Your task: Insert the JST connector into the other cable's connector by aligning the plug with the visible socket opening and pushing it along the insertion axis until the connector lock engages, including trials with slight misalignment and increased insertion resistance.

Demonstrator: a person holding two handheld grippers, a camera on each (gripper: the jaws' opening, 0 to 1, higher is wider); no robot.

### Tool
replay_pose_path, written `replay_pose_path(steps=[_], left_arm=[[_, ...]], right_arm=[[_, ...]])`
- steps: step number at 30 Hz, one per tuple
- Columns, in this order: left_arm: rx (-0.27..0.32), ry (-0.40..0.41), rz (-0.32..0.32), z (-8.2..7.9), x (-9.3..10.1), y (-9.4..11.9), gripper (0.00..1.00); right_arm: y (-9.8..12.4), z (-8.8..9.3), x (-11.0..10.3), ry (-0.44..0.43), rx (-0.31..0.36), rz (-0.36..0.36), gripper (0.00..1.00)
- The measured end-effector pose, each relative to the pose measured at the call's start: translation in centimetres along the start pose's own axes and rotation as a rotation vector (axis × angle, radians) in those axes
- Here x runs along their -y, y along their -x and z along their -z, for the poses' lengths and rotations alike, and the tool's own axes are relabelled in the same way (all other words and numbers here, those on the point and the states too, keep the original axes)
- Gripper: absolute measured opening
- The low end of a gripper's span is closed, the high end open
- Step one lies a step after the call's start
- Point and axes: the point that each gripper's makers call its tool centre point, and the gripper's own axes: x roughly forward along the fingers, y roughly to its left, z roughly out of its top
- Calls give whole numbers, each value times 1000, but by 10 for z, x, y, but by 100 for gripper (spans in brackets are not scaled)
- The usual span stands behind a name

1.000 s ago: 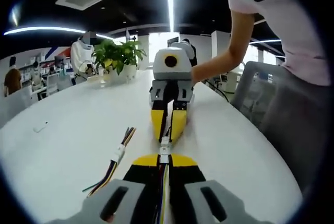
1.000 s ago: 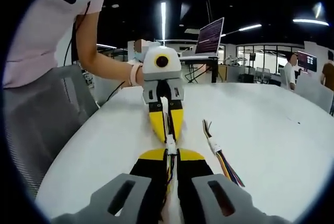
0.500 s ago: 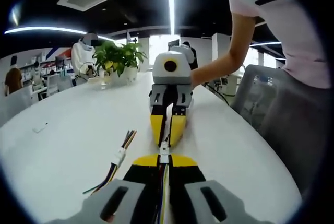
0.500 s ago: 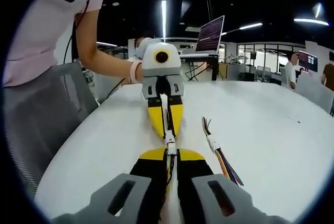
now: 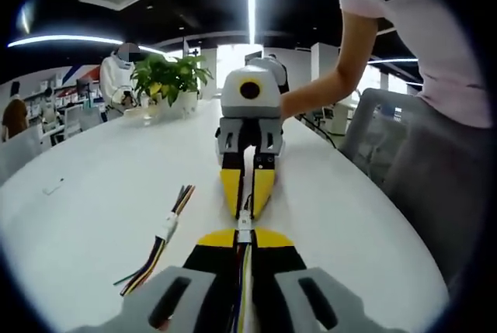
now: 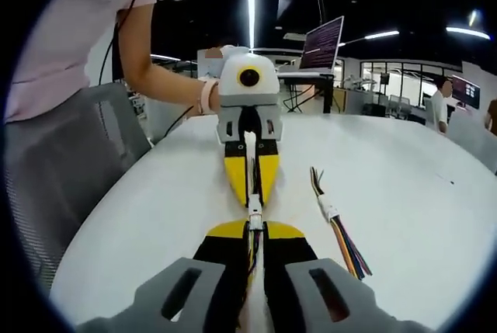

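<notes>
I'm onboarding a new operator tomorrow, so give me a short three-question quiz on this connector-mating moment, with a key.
1. True or false: both tools are shut on cables, tips facing each other.
2. Multiple choice: where does the spare cable lie? A) on the white table beside the tools B) in the plant pot C) on the chair
3. Fill in: the white connectors meet ___ the two tools' tips.

Key:
1. True: left tool and right tool each pinch a cable.
2. A: the spare cable lies loose on the white table.
3. Between: the white connectors sit in the gap.
</notes>
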Motion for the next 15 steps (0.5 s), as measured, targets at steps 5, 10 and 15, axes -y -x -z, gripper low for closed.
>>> replay_pose_path(steps=[5, 10, 15], left_arm=[[-3, -18, 1, -2, 0, -1, 0], [10, -24, 2, -6, -1, 0, 0], [10, -31, 2, -7, -1, -2, 0]], right_arm=[[0, -1, 0, 15, -6, -5, 3], [2, -6, 1, 8, 5, -8, 2], [4, -8, 0, 9, -2, -16, 2]])
